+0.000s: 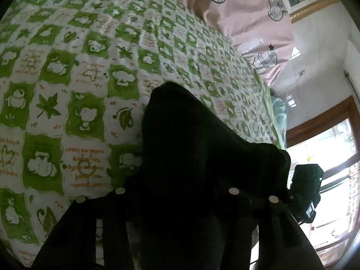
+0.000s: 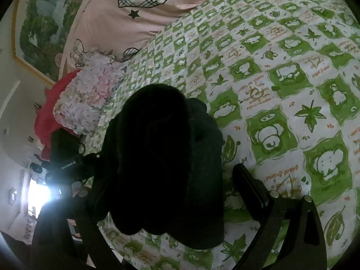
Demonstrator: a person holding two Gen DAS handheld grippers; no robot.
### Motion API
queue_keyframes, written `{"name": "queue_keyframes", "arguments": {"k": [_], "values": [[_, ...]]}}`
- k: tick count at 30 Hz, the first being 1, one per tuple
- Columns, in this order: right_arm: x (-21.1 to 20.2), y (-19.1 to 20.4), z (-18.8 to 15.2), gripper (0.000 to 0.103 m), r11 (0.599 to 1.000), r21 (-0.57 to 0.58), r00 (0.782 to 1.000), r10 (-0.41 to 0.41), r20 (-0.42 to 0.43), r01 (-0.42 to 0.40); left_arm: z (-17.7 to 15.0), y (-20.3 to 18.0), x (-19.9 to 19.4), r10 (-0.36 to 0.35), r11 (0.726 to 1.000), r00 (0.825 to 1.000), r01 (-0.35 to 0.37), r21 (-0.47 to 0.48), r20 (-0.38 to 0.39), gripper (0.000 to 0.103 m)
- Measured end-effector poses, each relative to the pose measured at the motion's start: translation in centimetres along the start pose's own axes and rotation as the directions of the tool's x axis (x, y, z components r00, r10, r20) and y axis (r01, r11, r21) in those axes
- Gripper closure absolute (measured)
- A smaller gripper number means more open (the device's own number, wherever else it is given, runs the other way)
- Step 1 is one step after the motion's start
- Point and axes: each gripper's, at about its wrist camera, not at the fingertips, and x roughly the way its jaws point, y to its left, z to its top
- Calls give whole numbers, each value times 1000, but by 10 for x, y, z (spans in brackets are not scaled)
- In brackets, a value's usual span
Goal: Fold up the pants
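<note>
Draping lengthwise away from both cameras, black pants (image 1: 191, 148), left gripper (image 1: 177, 193) grip hidden, right gripper (image 2: 180, 186) spread around them

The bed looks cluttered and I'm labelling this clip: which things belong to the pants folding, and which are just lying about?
Part of the job:
black pants
left tool
right tool
green checked bedspread, the folding surface

Lying about:
pink duvet
floral pillow
red cloth
framed picture
</note>
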Motion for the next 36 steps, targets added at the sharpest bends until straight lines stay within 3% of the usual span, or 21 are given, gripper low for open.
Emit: {"name": "queue_keyframes", "arguments": {"k": [3,4,5,7,10,21,30,36], "values": [[-2,-3,0,11,1000,10,1000,24,3,-24,0,1,0,-3,1000,1000,3,-11,7,58],[-3,-4,0,25,999,11,1000,30,3,-30,-1,0,0,-1,1000,1000,1,-12,11,58],[-3,-5,-1,33,999,15,999,42,-4,-42,-1,0,0,2,1000,1000,-1,-13,13,58],[-3,-9,-2,43,998,39,999,53,-11,-52,-2,-2,-1,8,1000,1000,-8,-9,18,59],[-5,-6,-2,51,998,26,999,52,-6,-52,-3,-8,-5,18,1000,999,-18,1,28,63],[-10,26,13,57,996,-56,998,67,16,-66,-4,-23,-49,57,998,992,-58,8,111,71],[21,73,41,58,979,-162,992,126,-1,-125,10,-16,-103,147,989,962,-150,-4,229,71],[61,100,66,58,963,-214,987,158,-32,-161,28,0,-124,241,970,928,-242,-33,284,71]]}}
